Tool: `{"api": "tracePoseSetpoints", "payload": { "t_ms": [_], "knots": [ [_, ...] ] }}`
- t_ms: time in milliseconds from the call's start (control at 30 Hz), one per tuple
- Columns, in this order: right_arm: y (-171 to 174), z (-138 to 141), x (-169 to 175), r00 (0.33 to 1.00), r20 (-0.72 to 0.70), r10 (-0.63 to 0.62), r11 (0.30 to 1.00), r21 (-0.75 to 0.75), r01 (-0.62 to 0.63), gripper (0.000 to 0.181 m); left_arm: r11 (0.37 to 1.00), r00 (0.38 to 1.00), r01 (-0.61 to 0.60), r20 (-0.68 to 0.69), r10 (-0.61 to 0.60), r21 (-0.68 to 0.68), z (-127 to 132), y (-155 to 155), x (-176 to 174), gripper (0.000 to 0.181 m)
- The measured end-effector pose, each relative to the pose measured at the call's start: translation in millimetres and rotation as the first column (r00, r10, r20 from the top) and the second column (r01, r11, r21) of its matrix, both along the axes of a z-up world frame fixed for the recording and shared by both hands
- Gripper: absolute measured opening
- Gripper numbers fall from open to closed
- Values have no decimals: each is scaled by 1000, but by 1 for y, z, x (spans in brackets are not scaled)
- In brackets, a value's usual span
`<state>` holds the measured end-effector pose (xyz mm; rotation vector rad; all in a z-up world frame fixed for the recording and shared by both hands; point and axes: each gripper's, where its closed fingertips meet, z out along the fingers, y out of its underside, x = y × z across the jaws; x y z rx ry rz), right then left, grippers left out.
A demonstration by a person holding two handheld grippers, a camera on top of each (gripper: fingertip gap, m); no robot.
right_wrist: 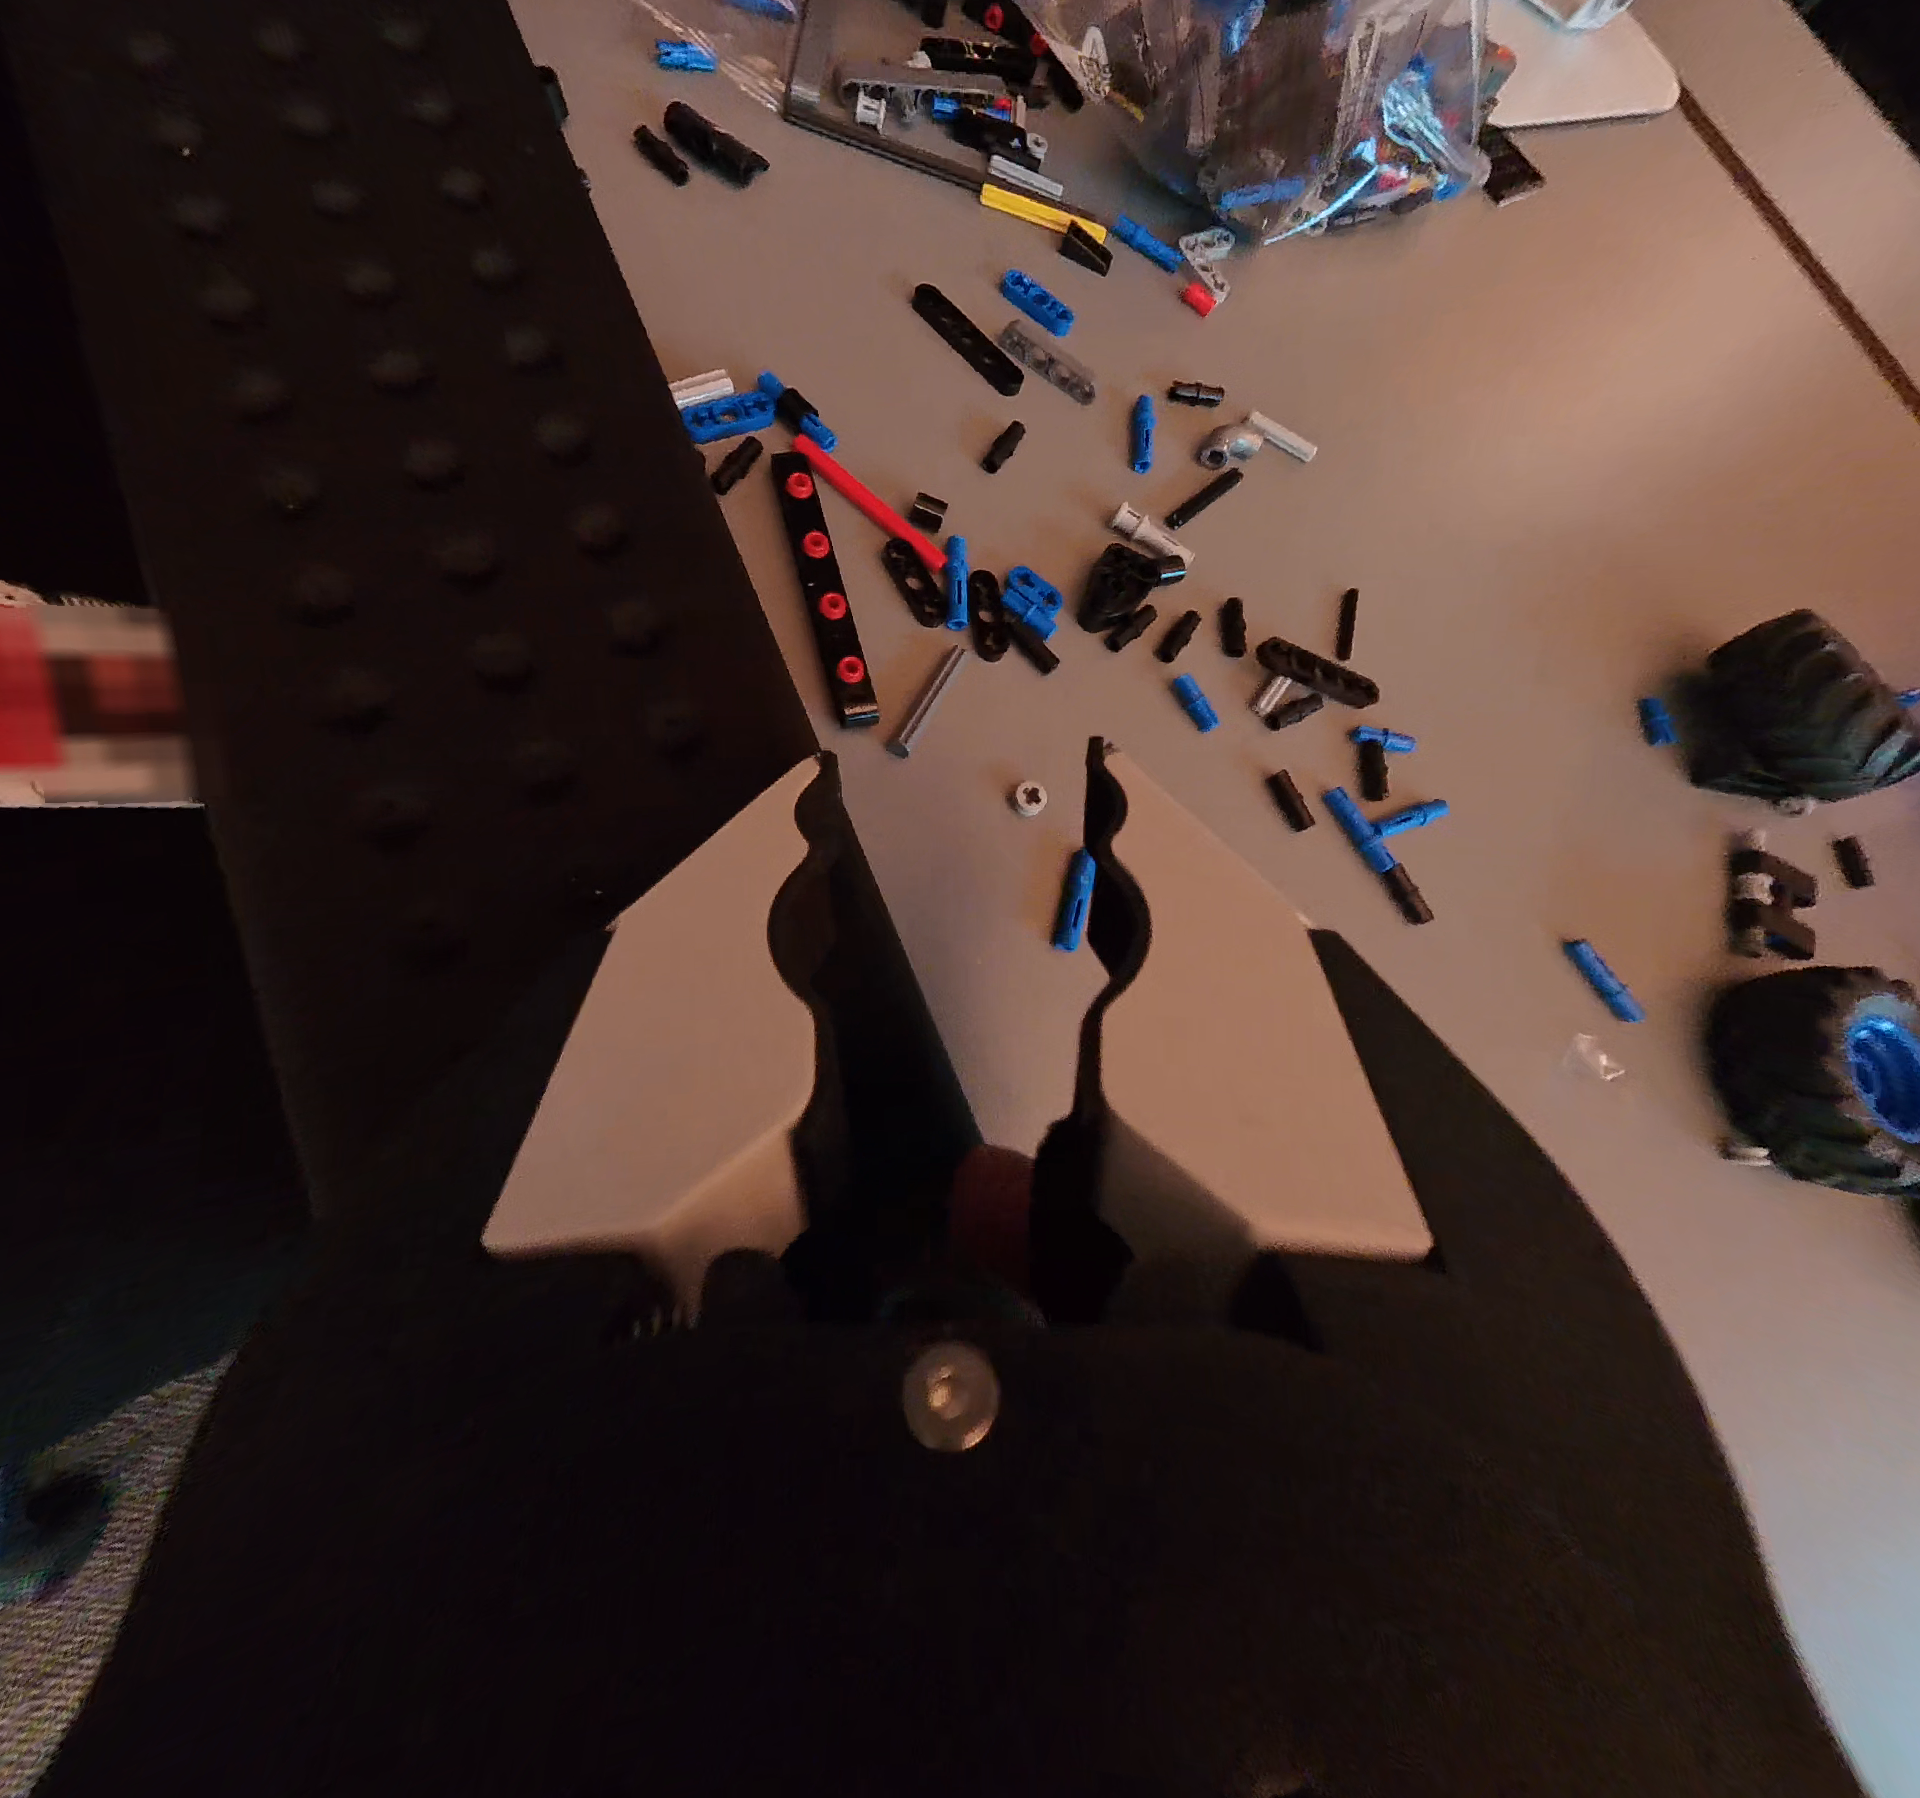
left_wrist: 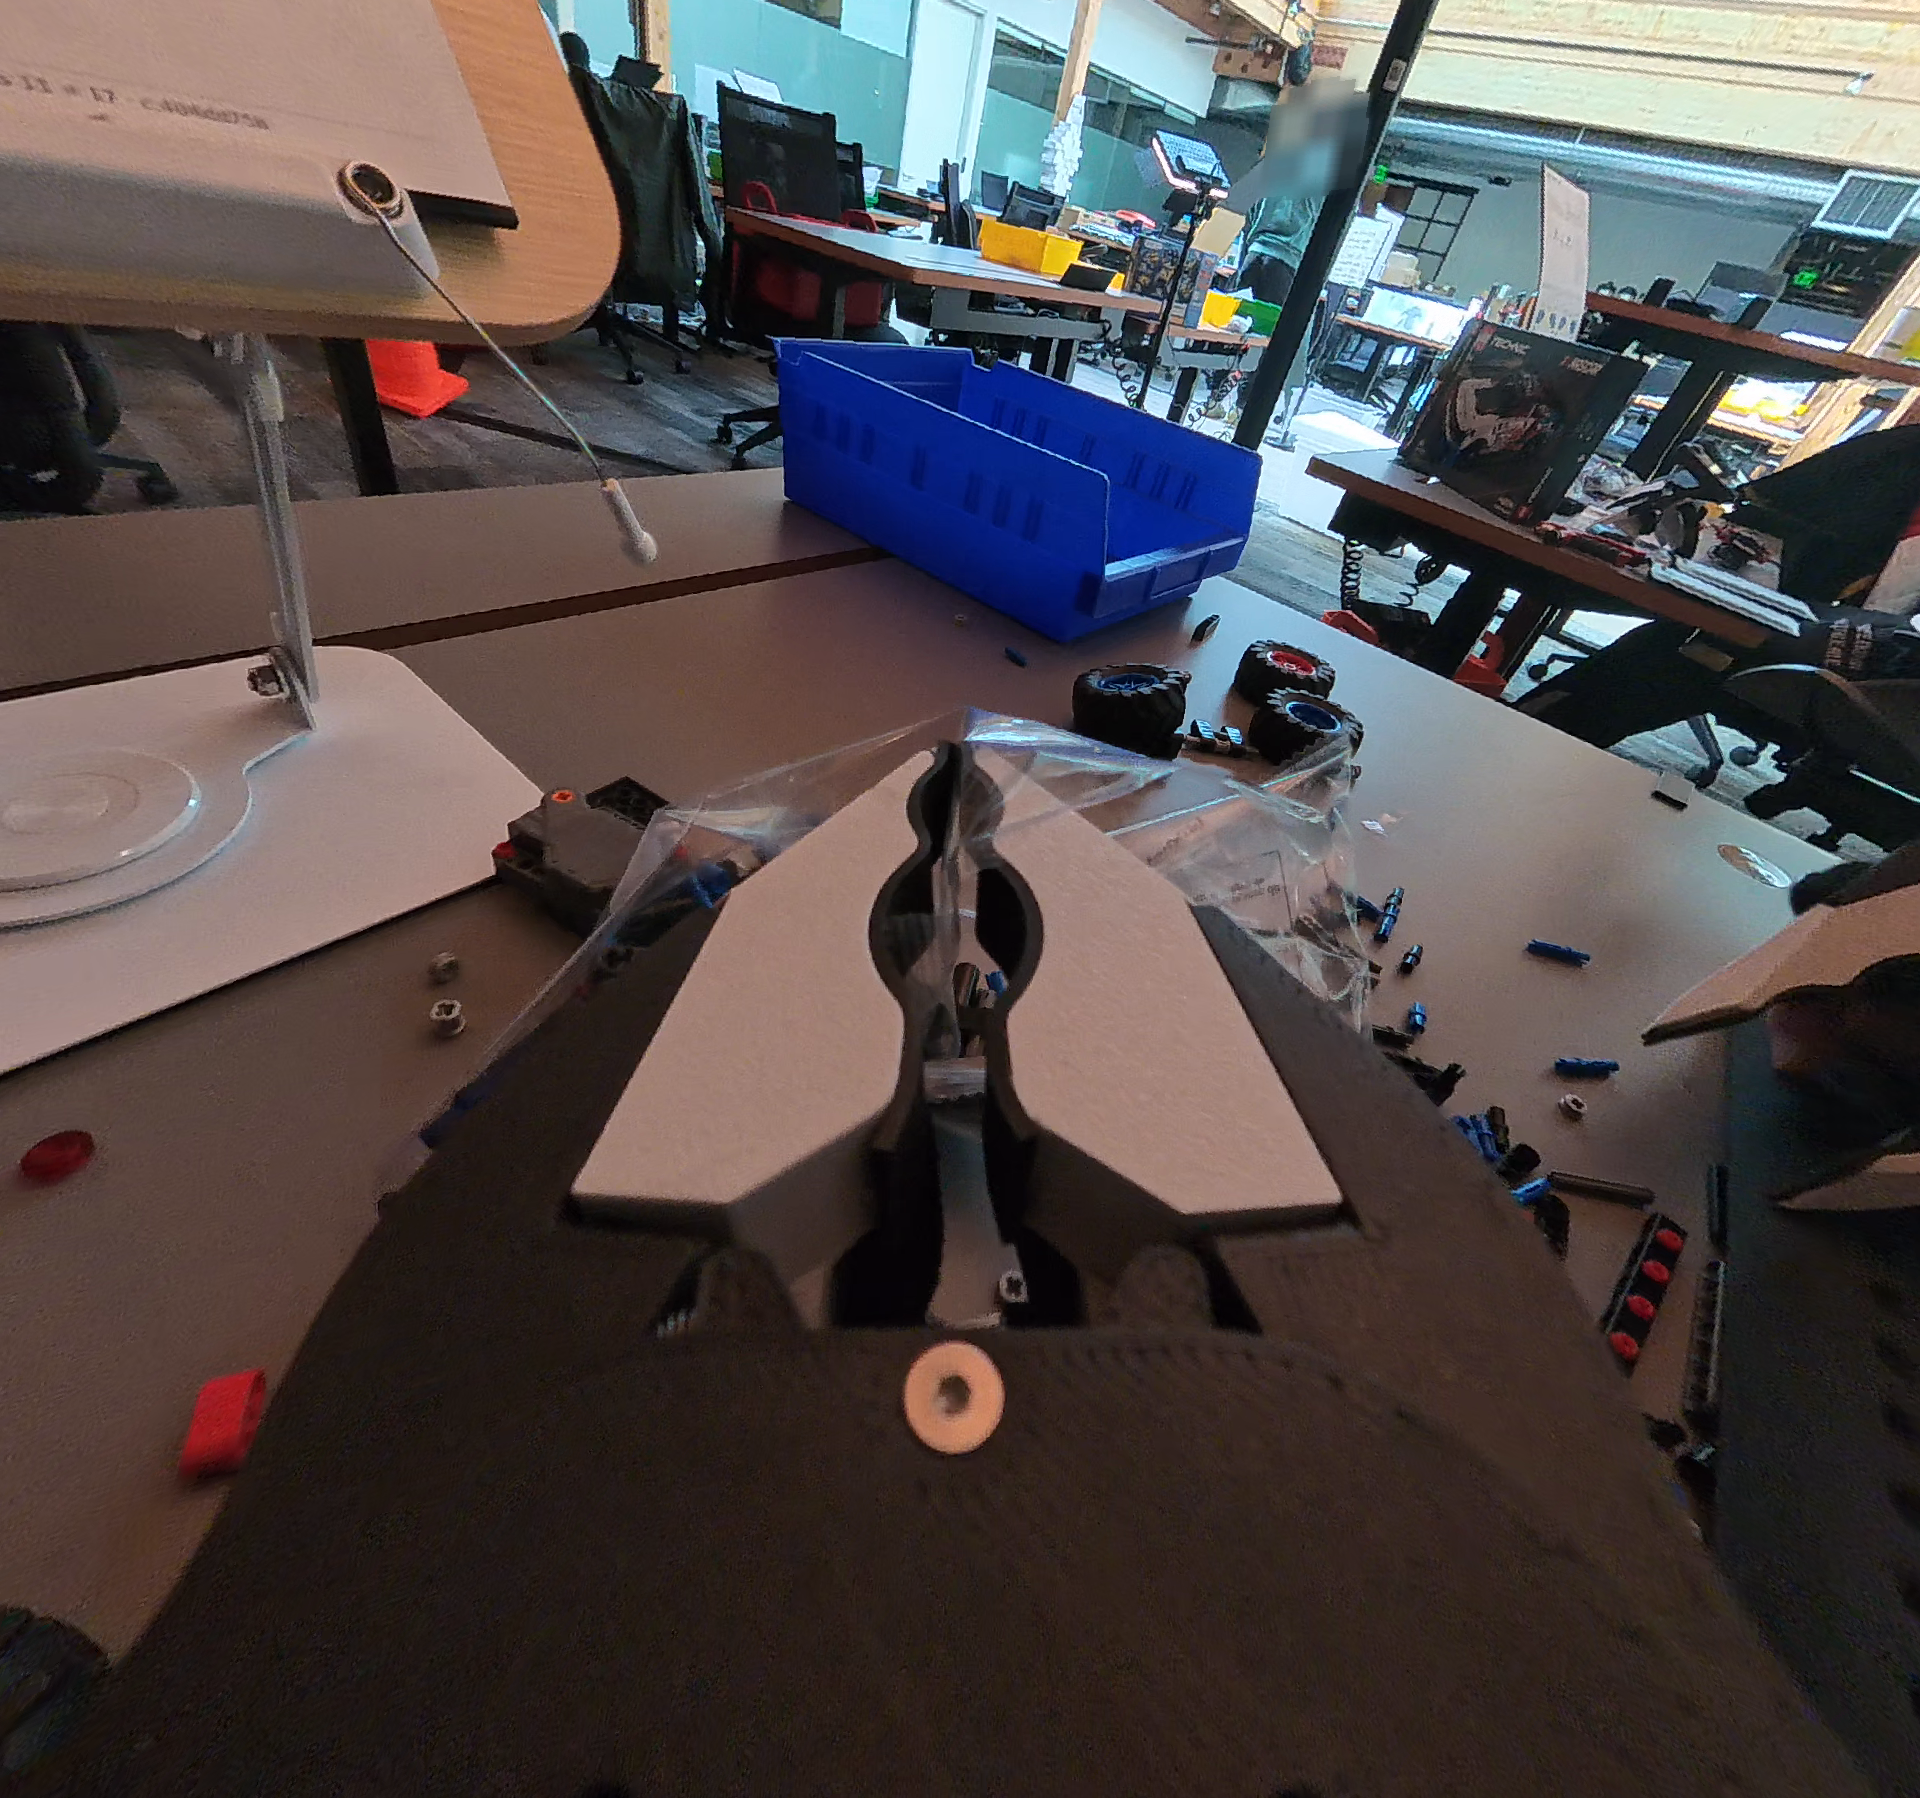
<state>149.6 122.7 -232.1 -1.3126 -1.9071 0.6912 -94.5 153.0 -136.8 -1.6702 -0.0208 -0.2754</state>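
Two grippers over a table strewn with small building parts.

From your left wrist view, your left gripper [left_wrist: 951,782] is pinched on the clear plastic bag [left_wrist: 1195,813], held up off the grey table [left_wrist: 727,647], with a blue bin [left_wrist: 997,481] and tyres [left_wrist: 1130,704] beyond. From your right wrist view, your right gripper [right_wrist: 961,772] stands apart and empty, low over the table; a blue pin [right_wrist: 1073,899] lies just beside its right finger and a small grey bush [right_wrist: 1029,798] between the tips.
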Motion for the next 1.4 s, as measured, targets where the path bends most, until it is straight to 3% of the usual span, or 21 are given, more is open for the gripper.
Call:
{"api": "tracePoseSetpoints", "payload": {
  "t_ms": [100, 200, 600, 1200, 1400],
  "knots": [
    [7, -3, -2, 999, 24, -43, 999, -31, 44, 57, 1000, 1000, -1, 4, 1, 3, 1, 1, 2, 0],
    [2, -5, -2, 999, 44, -8, 998, -63, 11, 45, 1000, 1000, 3, -3, -3, -8, -2, 4, 5, 0],
    [-20, -6, 11, 999, 45, -8, 998, -66, 11, 37, 1000, 1000, 11, -3, -11, -14, -2, -3, 11, 0],
    [-50, 10, 35, 990, -141, 23, 994, 110, -7, 35, 999, 999, 31, -14, -31, -11, -2, -18, 26, 0],
    [-50, 17, 27, 993, -119, 14, 1000, 7, -13, 30, 1000, 1000, 27, -3, -27, -2, 0, -22, 27, 0]
  ]
}}
